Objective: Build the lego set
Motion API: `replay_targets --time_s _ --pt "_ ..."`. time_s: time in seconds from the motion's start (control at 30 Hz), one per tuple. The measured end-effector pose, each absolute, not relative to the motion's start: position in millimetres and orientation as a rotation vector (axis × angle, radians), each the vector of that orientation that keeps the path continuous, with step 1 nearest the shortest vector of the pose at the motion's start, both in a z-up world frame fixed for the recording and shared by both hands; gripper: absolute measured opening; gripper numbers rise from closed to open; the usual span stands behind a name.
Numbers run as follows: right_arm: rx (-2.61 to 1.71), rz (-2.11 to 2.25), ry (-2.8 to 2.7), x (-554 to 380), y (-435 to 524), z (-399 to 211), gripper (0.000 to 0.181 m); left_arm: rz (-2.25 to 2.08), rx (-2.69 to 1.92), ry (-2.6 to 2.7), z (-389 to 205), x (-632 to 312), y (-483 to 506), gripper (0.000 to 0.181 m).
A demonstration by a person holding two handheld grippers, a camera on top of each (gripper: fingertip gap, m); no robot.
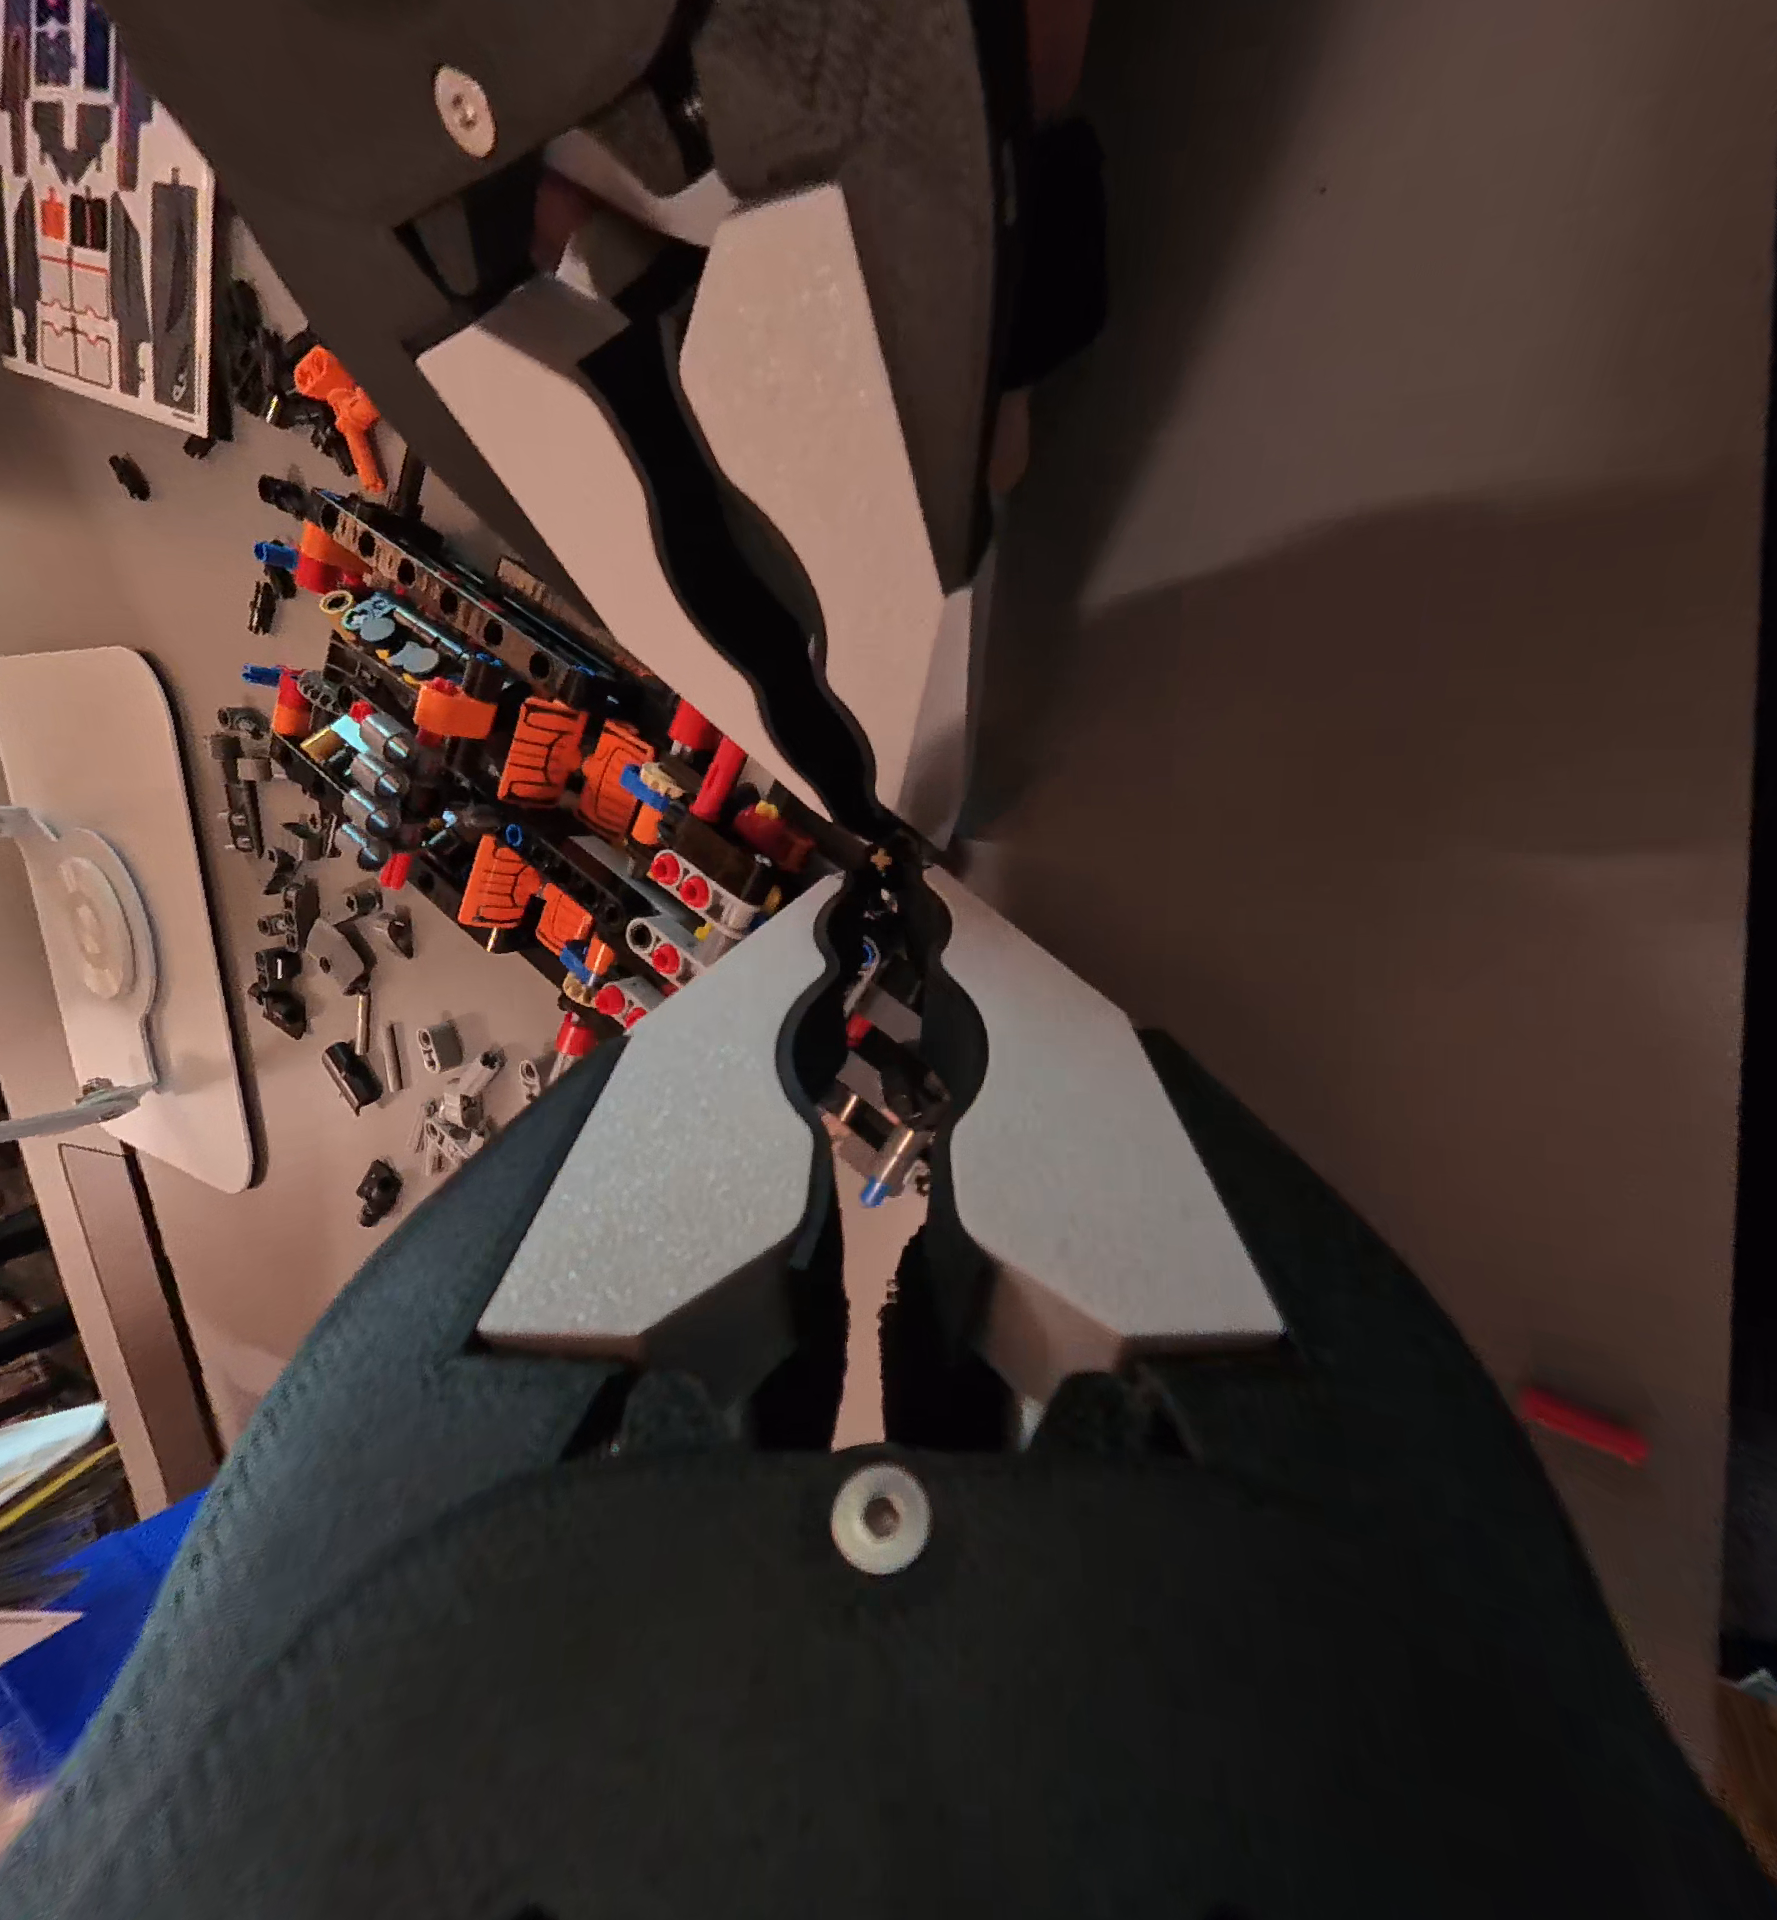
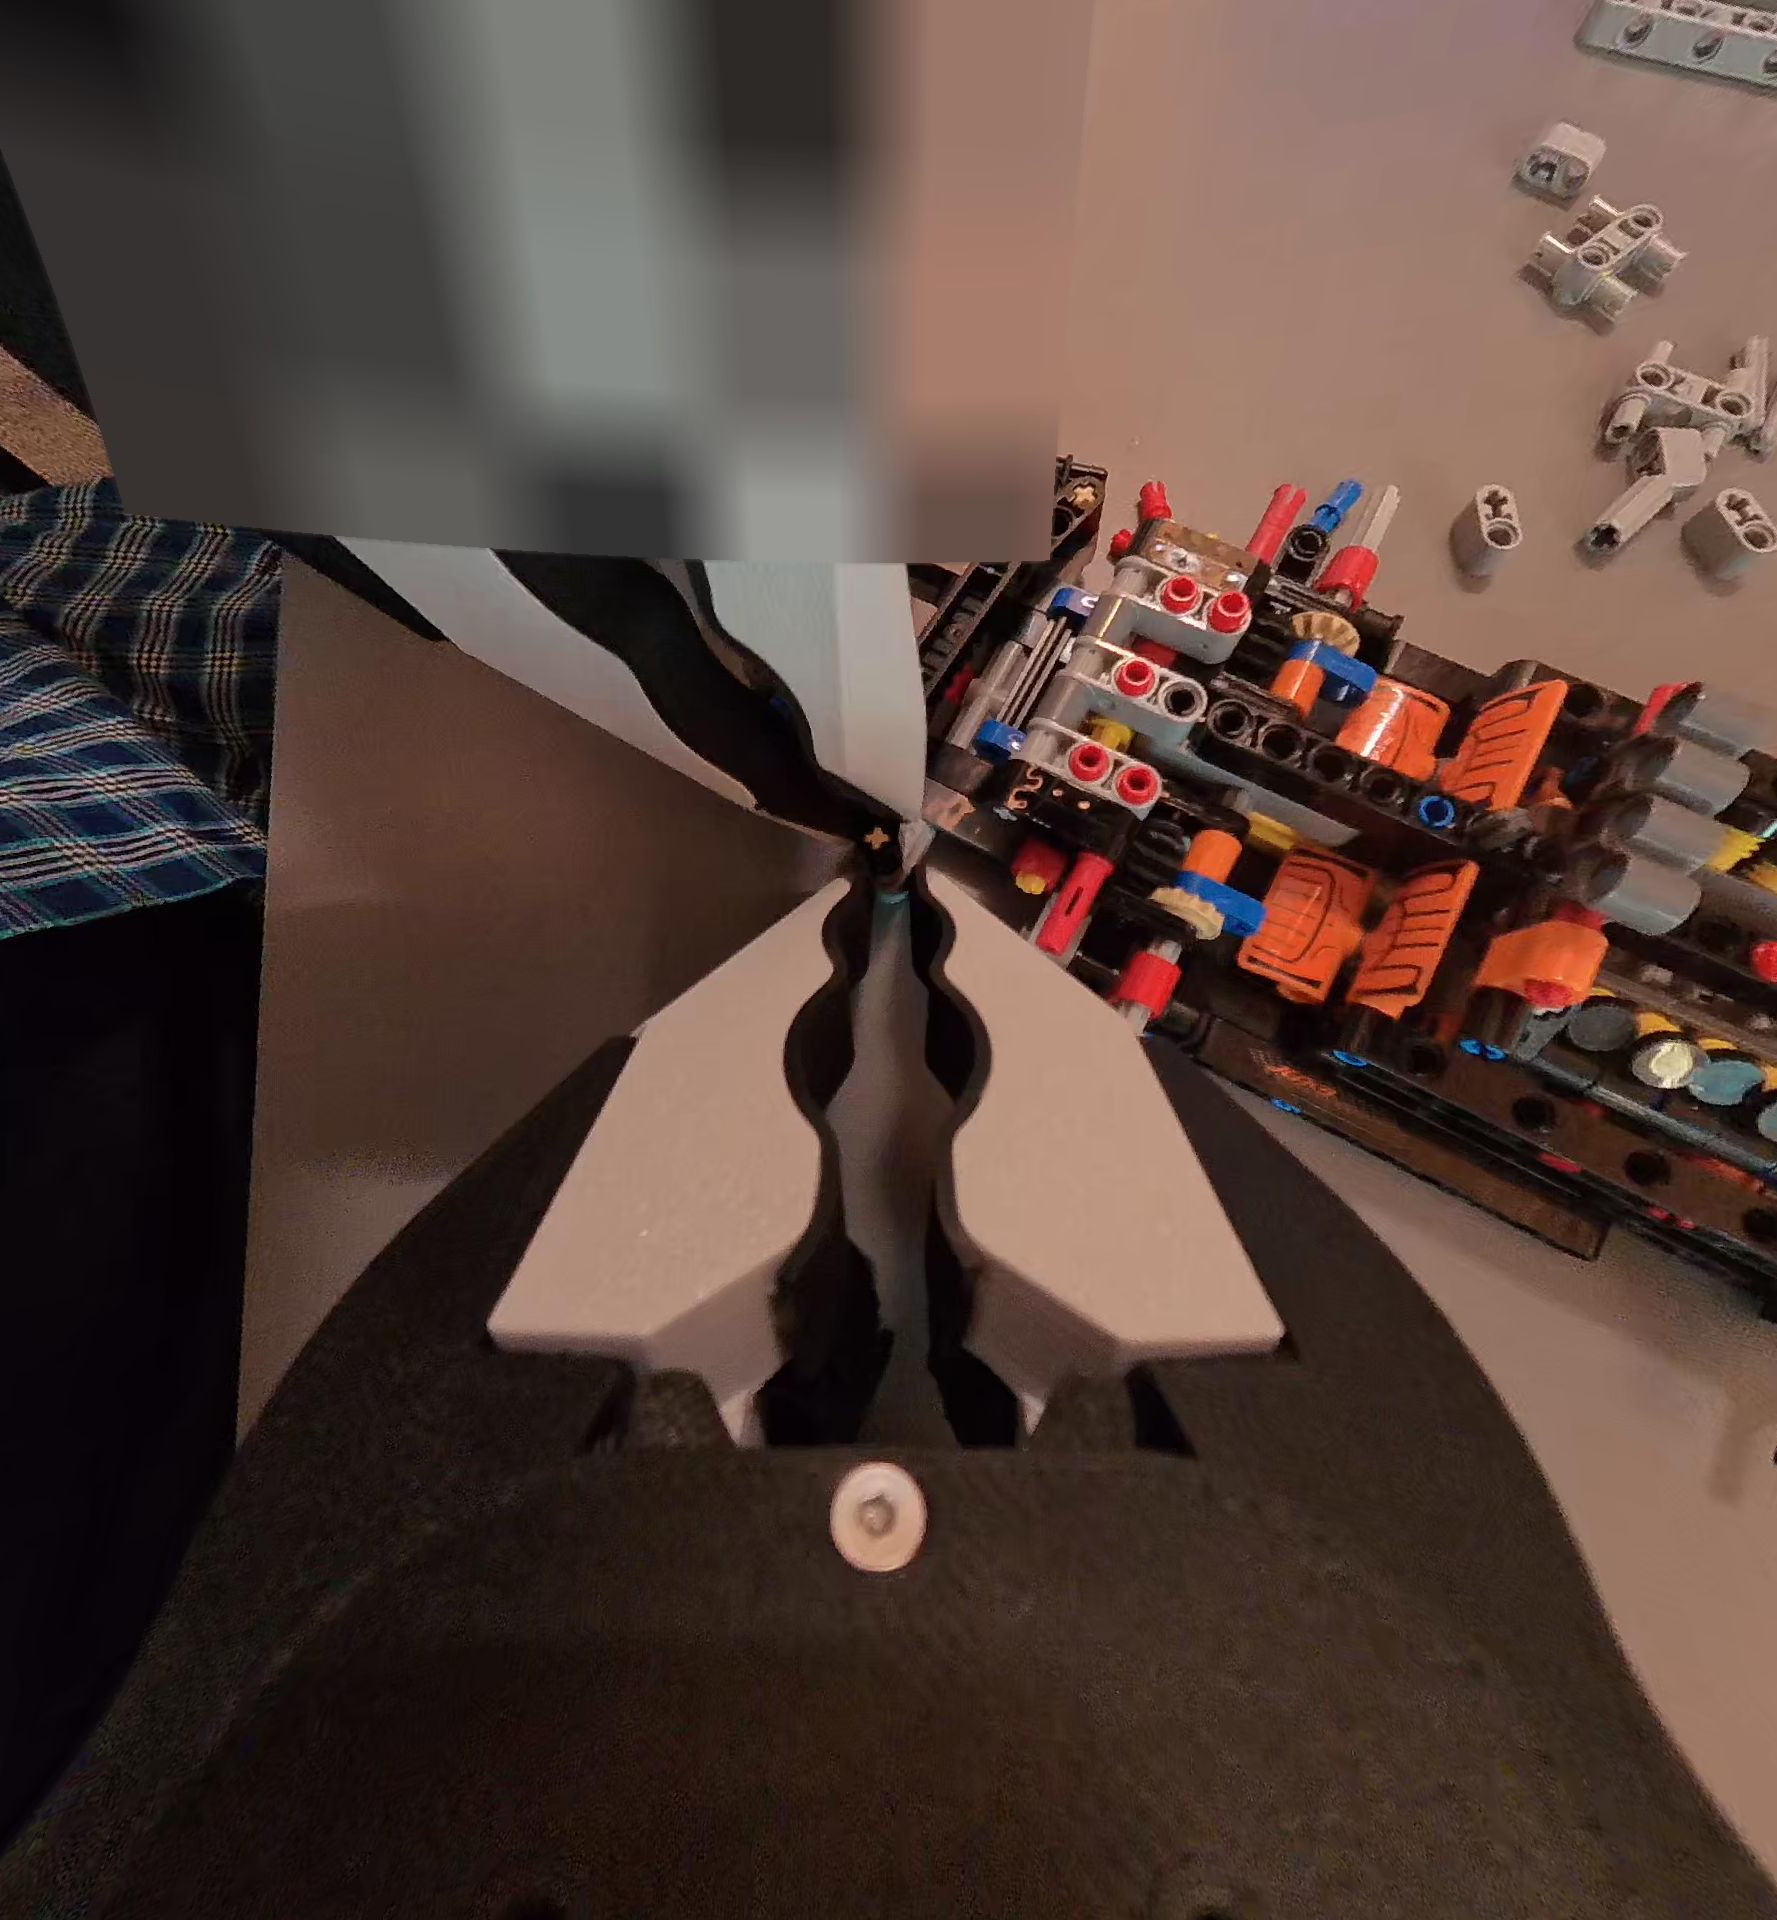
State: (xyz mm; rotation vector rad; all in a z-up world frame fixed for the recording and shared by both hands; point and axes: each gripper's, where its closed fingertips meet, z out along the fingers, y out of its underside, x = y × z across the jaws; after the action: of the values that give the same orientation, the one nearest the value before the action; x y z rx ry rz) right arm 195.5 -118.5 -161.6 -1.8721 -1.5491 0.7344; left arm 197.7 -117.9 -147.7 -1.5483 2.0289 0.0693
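Note:
My left gripper (image 1: 886, 883) is shut on a small black and grey sub-assembly (image 1: 889, 1101) with a silver cylinder and a blue pin end. It lies between the fingers, clear of the table. My right gripper (image 2: 884, 888) is shut, and in the left wrist view (image 1: 899, 836) it comes in from above, tip to tip with the left one. Both sets of tips meet at the sub-assembly's black end with a tan cross (image 2: 879, 837). The left gripper (image 2: 889, 821) shows from above in the right wrist view. The big black and orange model (image 1: 551, 779) (image 2: 1383, 883) lies on the table just beside the tips.
Loose grey connectors (image 2: 1673, 416) and small black parts (image 1: 292, 935) lie scattered around the model. A sticker sheet (image 1: 105, 208) and a white stand base (image 1: 125, 914) sit beyond it. A red pin (image 1: 1580, 1423) lies near the table edge. A plaid sleeve (image 2: 84, 707) is at the left. Less than 4 cm separates the two grippers' tips.

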Motion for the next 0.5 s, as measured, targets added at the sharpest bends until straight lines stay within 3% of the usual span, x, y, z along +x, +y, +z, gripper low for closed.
replay_targets --time_s 0.03,0.37,0.43,0.5 --pt "-1.873 0.737 -1.549 195.5 -118.5 -161.6 0.005 0.09 -1.54 2.053 -148.0 198.0 -117.6 0.006" --pt "-1.862 0.751 -1.565 196.9 -119.0 -160.5 0.006 0.101 -1.56 2.069 -152.3 201.1 -118.0 0.008" --pt "-1.853 0.741 -1.559 200.3 -119.0 -159.5 0.007 0.047 -1.633 1.991 -148.3 200.7 -118.0 0.029" --pt "-1.848 0.748 -1.55 204.6 -119.0 -157.9 0.008 -0.005 -1.666 1.906 -138.1 197.7 -119.2 0.035"
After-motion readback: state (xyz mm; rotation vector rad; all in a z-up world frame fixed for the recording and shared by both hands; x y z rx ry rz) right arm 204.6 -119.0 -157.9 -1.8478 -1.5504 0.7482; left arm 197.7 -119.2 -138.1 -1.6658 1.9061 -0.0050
